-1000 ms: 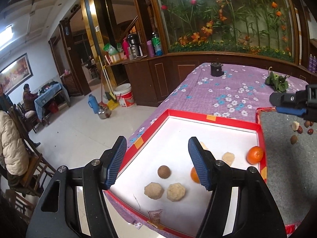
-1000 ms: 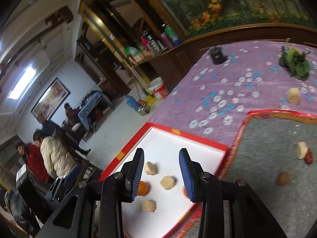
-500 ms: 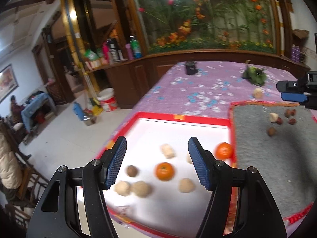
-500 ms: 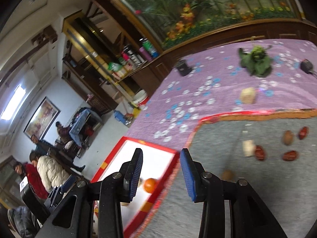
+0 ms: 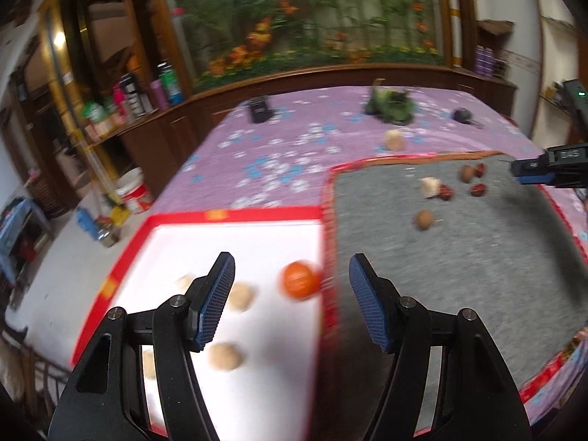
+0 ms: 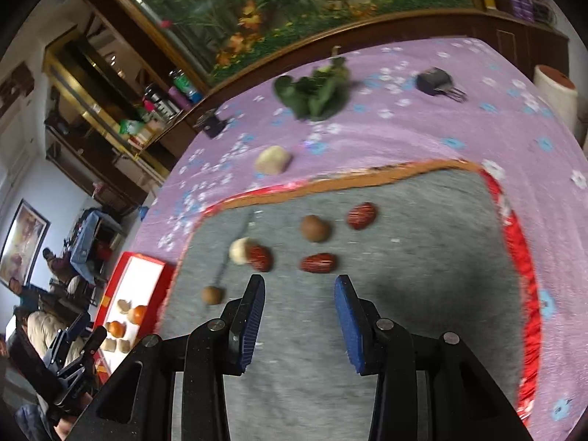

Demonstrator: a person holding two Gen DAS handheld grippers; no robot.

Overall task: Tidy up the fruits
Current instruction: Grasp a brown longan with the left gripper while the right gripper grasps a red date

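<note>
My left gripper (image 5: pixel 290 275) is open and empty above the right edge of the white red-rimmed tray (image 5: pixel 235 217), just short of an orange (image 5: pixel 299 280); pale round fruits (image 5: pixel 225 355) lie in the tray. My right gripper (image 6: pixel 299 288) is open and empty over the grey mat (image 6: pixel 422 275), just short of a red date (image 6: pixel 319 262). Two more dates (image 6: pixel 362 215), a brown round fruit (image 6: pixel 314 228), a pale piece (image 6: pixel 239 250) and a small brown fruit (image 6: pixel 212 295) lie on the mat. The right gripper shows in the left wrist view (image 5: pixel 533 174).
A pale fruit (image 6: pixel 272 160) lies on the purple flowered tablecloth (image 6: pixel 404 125) beyond the mat. Green leaves (image 6: pixel 316 90), a small dark object (image 6: pixel 435 81) and a black cup (image 5: pixel 259 109) sit farther back. The table's left edge drops to the floor; people sit far left.
Both grippers have swung right: the left from over the white tray's middle to its right edge, the right from the tray to over the mat near the dates. Both stayed open.
</note>
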